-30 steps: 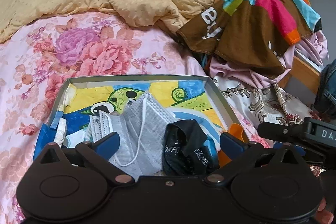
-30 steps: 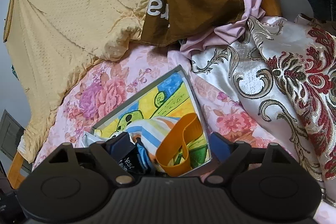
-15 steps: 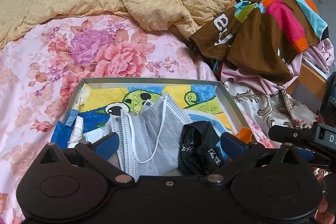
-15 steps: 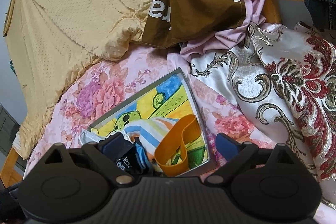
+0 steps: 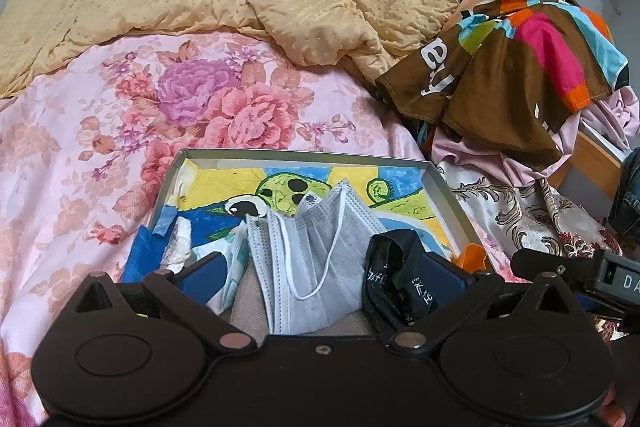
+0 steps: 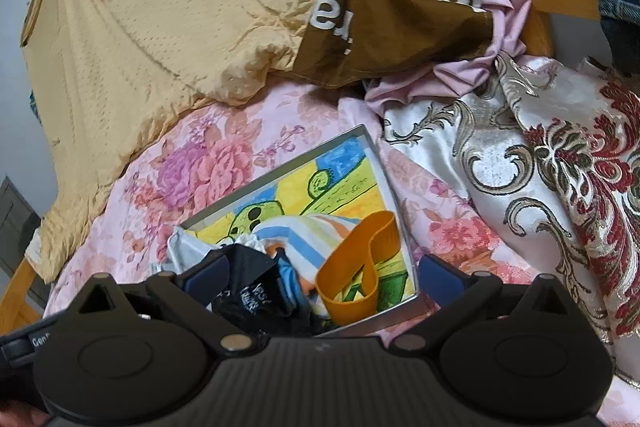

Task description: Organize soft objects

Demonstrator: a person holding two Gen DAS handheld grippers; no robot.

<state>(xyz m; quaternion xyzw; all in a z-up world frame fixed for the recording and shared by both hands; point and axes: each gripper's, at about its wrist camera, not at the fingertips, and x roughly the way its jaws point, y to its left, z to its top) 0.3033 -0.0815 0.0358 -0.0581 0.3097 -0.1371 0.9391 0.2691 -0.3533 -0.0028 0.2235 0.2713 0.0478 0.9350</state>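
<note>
1 shallow tray [image 5: 448,187] sits lower centre of my views, holding 1 grey face mask [image 5: 316,235], 1 black sock [image 5: 396,275], 1 orange band [image 6: 356,267] and 1 striped cloth [image 6: 308,231]. My left gripper [image 5: 320,277] is open; my right gripper [image 6: 324,273] has just been opening, gripping nothing.

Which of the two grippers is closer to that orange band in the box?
The right gripper: the orange band lies between its open fingers. The left gripper sits over the grey mask, the band at its right edge.
</note>
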